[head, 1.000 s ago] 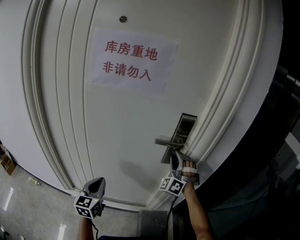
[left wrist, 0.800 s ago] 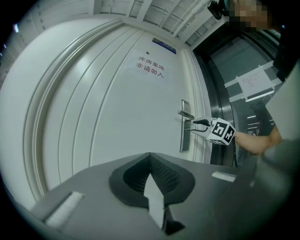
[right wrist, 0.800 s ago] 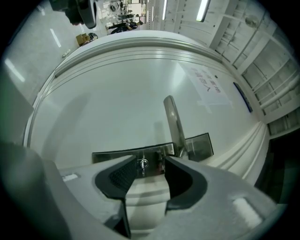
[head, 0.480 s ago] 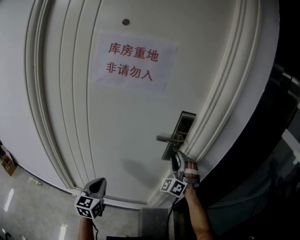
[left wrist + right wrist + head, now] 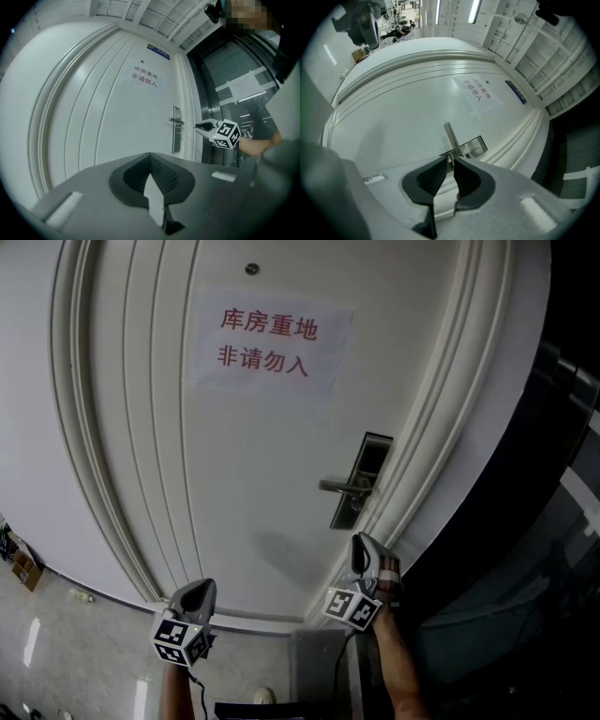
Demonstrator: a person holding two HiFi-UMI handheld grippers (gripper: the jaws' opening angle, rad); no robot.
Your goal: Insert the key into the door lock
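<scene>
The door lock [image 5: 361,482] is sitting at the right edge of the white door [image 5: 244,484], with its lever handle [image 5: 337,487] projecting leftward. The key is too small to make out in any view. You are holding the right tool [image 5: 358,542] near the lock, apart from it, with the handle lying straight ahead of its tips. Its jaws have just been closing and are standing a narrow slit apart, with nothing visible between them. You are holding the left tool [image 5: 197,589] well to the left, its jaws pressed together and gripping nothing.
</scene>
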